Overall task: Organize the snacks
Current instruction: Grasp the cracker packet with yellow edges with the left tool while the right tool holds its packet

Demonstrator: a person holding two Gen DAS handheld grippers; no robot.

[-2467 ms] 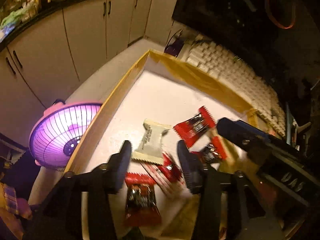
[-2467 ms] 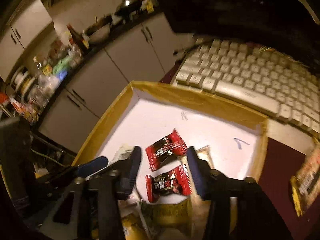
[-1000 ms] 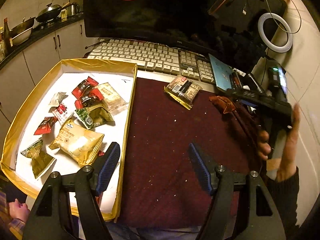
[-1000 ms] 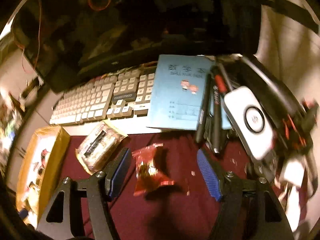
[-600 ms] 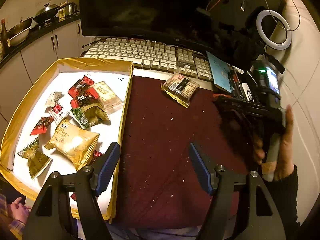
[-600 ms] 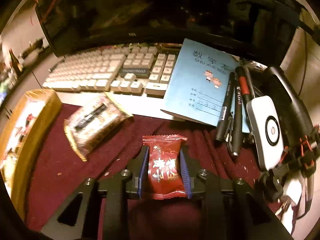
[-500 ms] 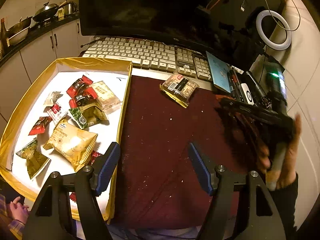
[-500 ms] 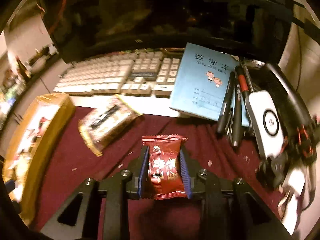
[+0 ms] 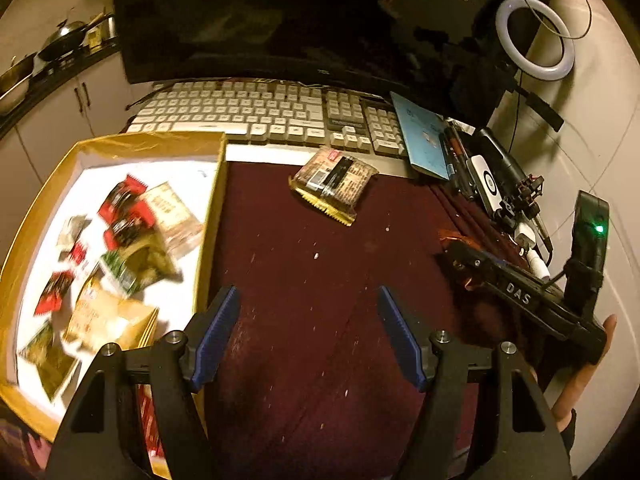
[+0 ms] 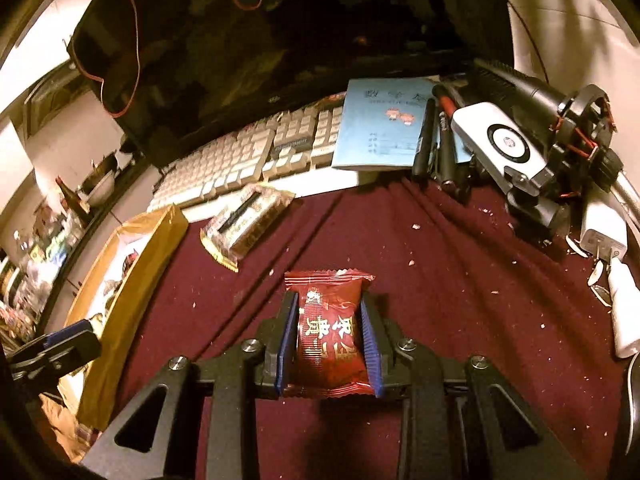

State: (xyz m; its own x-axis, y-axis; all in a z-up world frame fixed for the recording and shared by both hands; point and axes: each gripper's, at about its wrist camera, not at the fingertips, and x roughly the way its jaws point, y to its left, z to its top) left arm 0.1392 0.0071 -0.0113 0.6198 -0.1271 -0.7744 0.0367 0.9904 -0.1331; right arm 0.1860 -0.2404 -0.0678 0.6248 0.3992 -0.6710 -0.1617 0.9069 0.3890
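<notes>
My right gripper (image 10: 328,312) is shut on a dark red snack packet (image 10: 329,332) with gold lettering, held just above the maroon cloth (image 10: 440,280). My left gripper (image 9: 308,312) is open and empty over the cloth, beside the gold-rimmed box (image 9: 208,208). The box holds several snack packets (image 9: 132,232), red, green and tan. A clear-wrapped brown snack pack (image 9: 336,184) lies on the cloth in front of the keyboard; it also shows in the right wrist view (image 10: 248,220). The right gripper shows in the left wrist view (image 9: 456,252) at the right, hand on its handle.
A white keyboard (image 9: 260,112) and a dark monitor (image 9: 256,16) stand behind the cloth. A blue notebook (image 10: 384,132), pens (image 10: 424,144), a white device (image 10: 500,144) and a charger (image 10: 600,236) crowd the right. A ring light (image 9: 532,36) stands far right. The box's edge (image 10: 136,272) is left.
My right gripper closed on the red packet about half a second ago and still holds it; its view has swung slightly. My left gripper has drifted a little, still open.
</notes>
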